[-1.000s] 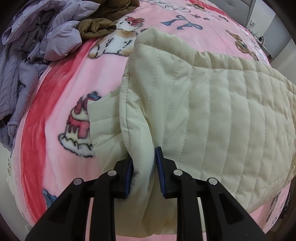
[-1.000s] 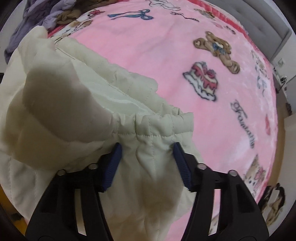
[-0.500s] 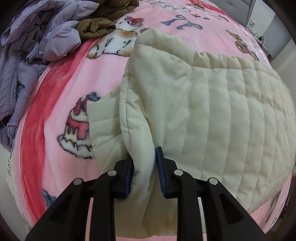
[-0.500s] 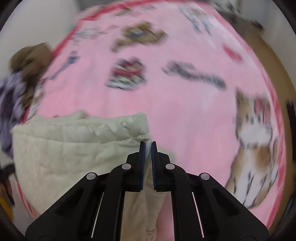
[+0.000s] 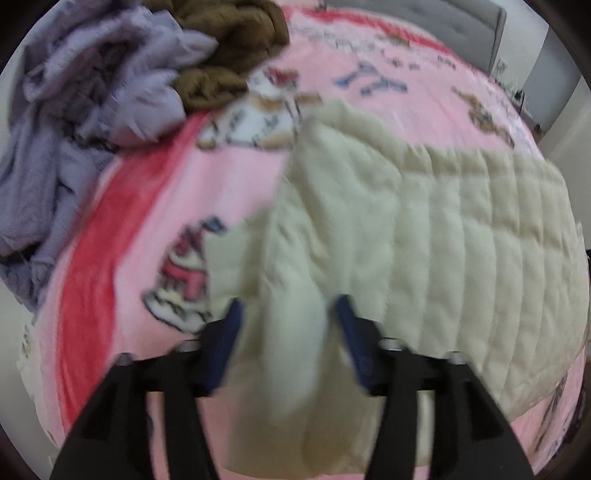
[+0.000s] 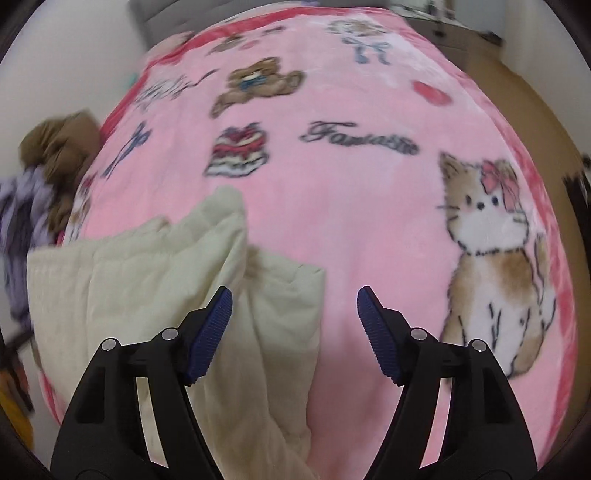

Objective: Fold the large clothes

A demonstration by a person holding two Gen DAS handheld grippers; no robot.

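While the cream jacket (image 5: 424,236) lies folded on the near left part of the pink blanket (image 6: 351,206), both claws have just been opening: the left claw (image 5: 286,332) stands apart around a loose fold, the right claw (image 6: 294,314) apart over the jacket's right edge

Pink cartoon blanket (image 6: 332,221) covers bed; purple clothes (image 5: 74,129) and brown garment (image 5: 229,55) heaped at its edge; grey headboard (image 5: 424,22) behind.
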